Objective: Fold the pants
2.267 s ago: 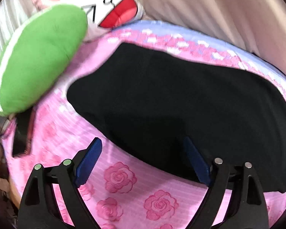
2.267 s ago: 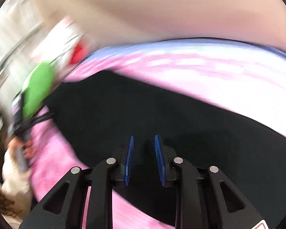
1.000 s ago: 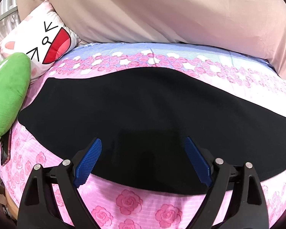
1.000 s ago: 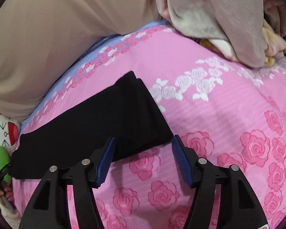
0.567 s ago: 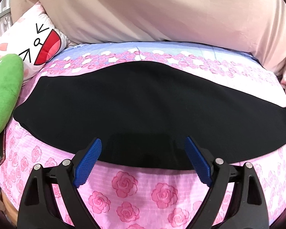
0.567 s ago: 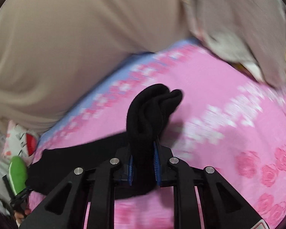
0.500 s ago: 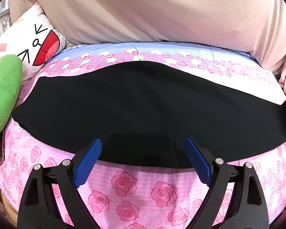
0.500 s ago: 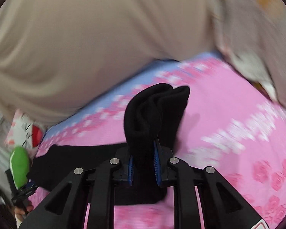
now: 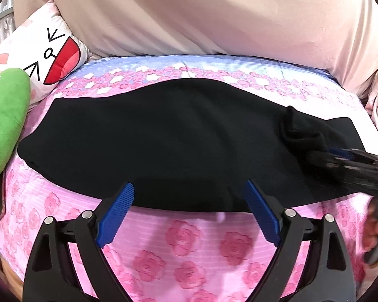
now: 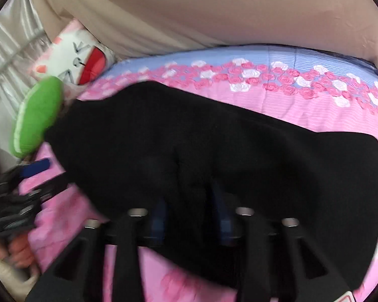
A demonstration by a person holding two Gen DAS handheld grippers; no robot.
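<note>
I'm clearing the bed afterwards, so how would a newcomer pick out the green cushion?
Start at the pink rose bedsheet with the black pants on it. At the pants' left end lies the green cushion, beside a white cartoon-face pillow; it alone is plain green.

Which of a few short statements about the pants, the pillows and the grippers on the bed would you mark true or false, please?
1. The pants are black. True.
2. The left gripper is clamped on the pants. False: its jaws stand wide open, holding nothing.
3. A green pillow lies near the pants' left end. True.
4. The bedsheet is plain white. False: it is pink with roses.
5. The right gripper has pants fabric between its opening jaws. True.
</note>
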